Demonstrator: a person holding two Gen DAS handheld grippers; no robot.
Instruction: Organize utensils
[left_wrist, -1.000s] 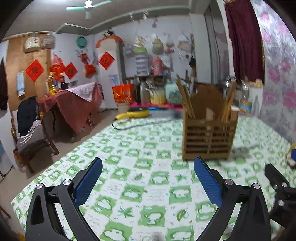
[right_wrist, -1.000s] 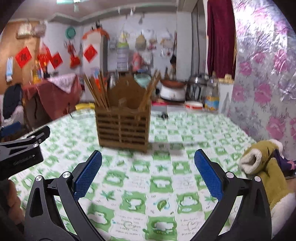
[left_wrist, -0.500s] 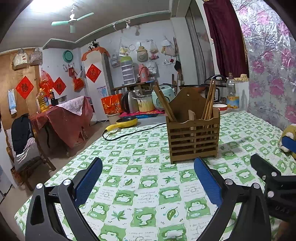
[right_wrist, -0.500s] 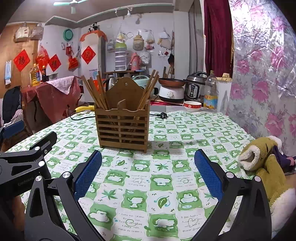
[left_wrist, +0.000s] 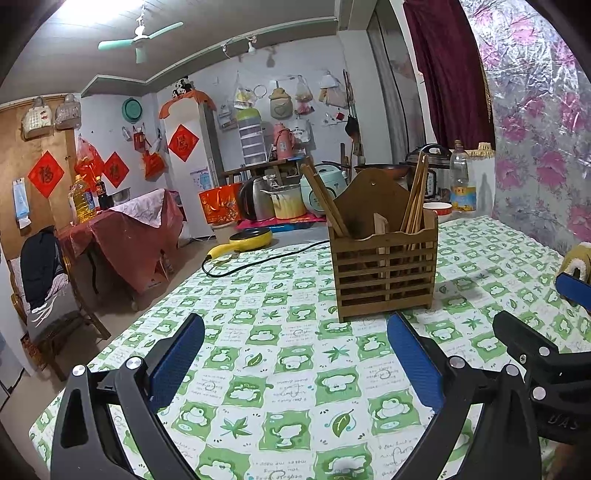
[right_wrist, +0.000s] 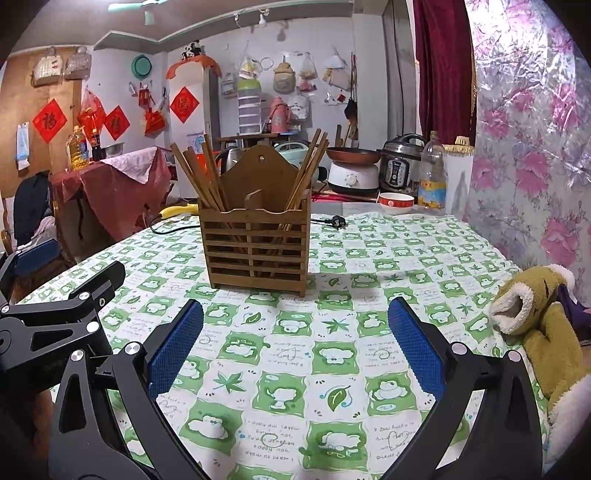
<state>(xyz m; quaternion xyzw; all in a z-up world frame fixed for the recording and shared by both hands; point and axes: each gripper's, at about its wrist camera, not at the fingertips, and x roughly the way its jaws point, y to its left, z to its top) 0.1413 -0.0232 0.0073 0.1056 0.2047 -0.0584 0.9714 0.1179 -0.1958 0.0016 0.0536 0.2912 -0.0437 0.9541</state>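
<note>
Since nothing is gripped: left gripper (left_wrist: 295, 363) and right gripper (right_wrist: 295, 345) both apart, low in frame.
Brown slatted wooden holder (right_wrist: 255, 247): centre frame, upright, keeps brown wooden chopsticks (right_wrist: 201, 173) sorted in compartments.

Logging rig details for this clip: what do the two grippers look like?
Both match: the left gripper and right gripper have black angular arms with silver bolts, and fingers faced with blue textured pads. Faint lettering on the bodies is unreadable. No sleeves or cables show.

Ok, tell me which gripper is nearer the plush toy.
Right. The toy lies just to the right of the right gripper, beside its finger. The left gripper is farther left, with the right gripper between it and the toy.
</note>
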